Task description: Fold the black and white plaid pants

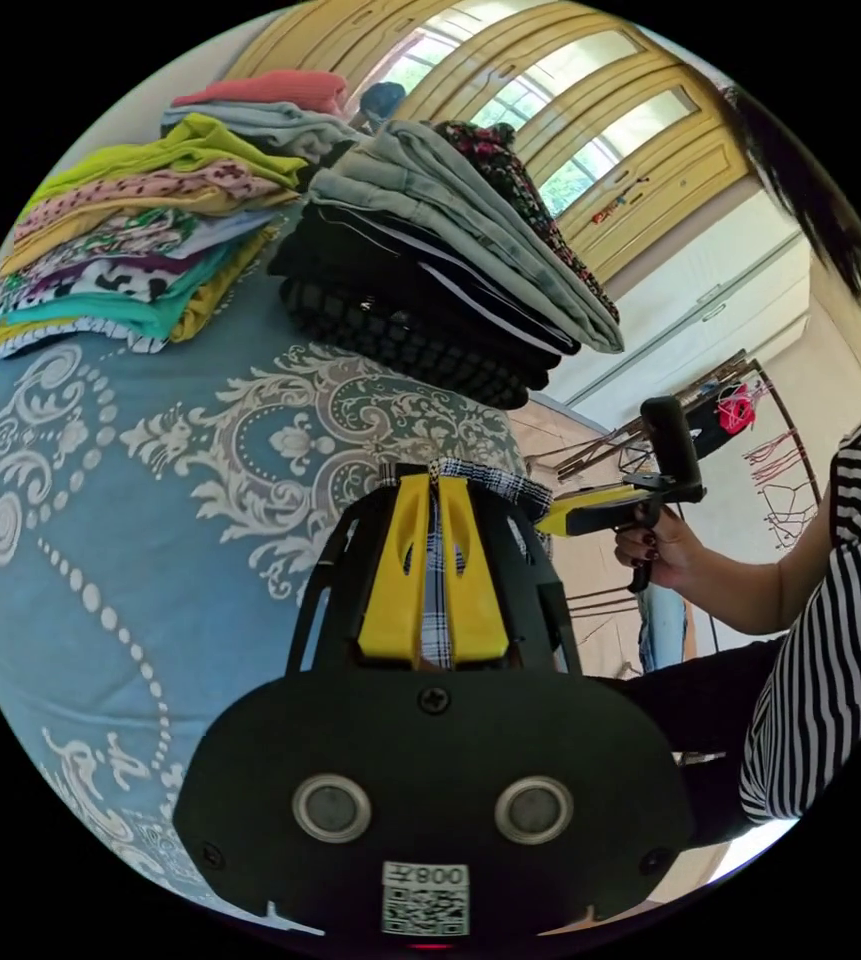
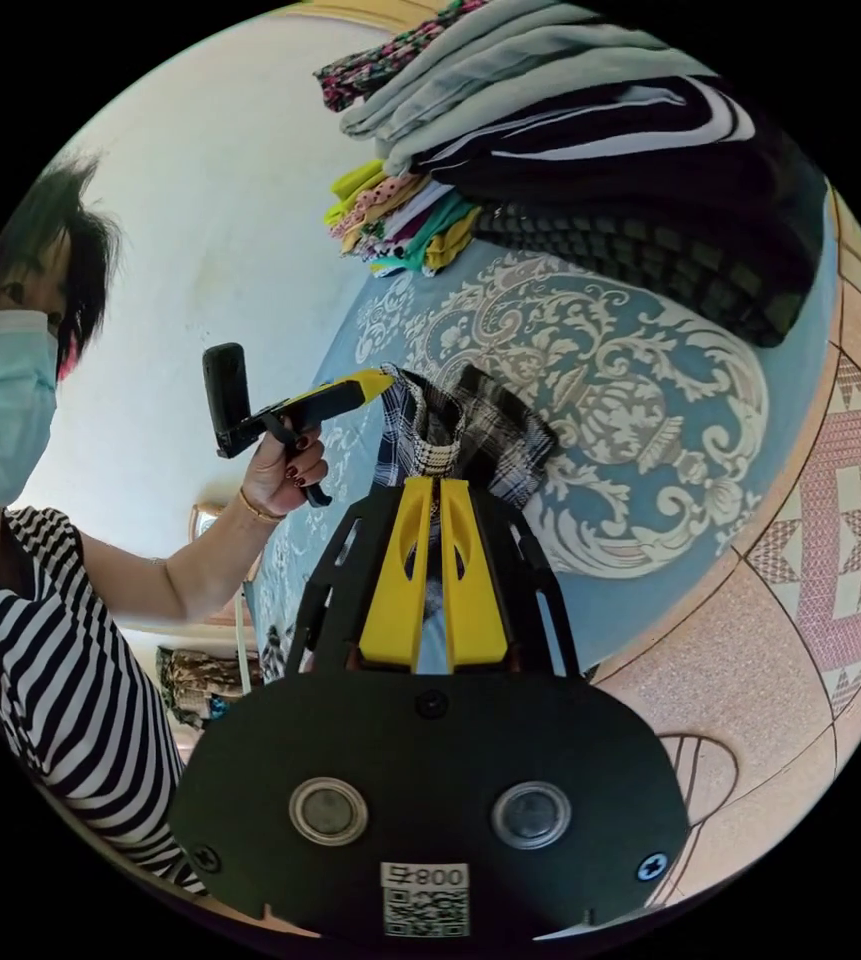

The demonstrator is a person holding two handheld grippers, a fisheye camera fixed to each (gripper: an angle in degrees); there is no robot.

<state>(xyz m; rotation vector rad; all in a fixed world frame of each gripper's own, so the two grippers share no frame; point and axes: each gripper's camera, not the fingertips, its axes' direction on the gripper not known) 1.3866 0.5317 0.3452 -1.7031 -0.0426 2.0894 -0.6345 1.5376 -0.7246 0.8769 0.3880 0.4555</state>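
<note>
I am looking across the blue bedspread with its white scrollwork (image 1: 100, 560), which is spreading over the left and centre of the left gripper view. Two stacks of folded clothes are sitting at the top of that frame: a colourful stack (image 1: 140, 240) at upper left and a darker stack topped with grey garments (image 1: 440, 260) just right of it. In the right gripper view the tiled floor (image 2: 850, 560) is showing at the right edge.

The black and white plaid pants (image 2: 460, 430) are hanging bunched between my two tools, lifted off the bedspread, in the middle of that frame. I am judging the fold as barely begun: the fabric is gathered, not laid flat, and no crease is showing, so spreading and folding are all still ahead.

The left gripper (image 1: 436, 490) is clamping plaid cloth between its closed yellow jaws at centre frame. The right gripper (image 2: 437, 490) is standing with its jaws nearly together, and it seems to be pinching the pants' edge, though the cloth there is partly hidden.
</note>
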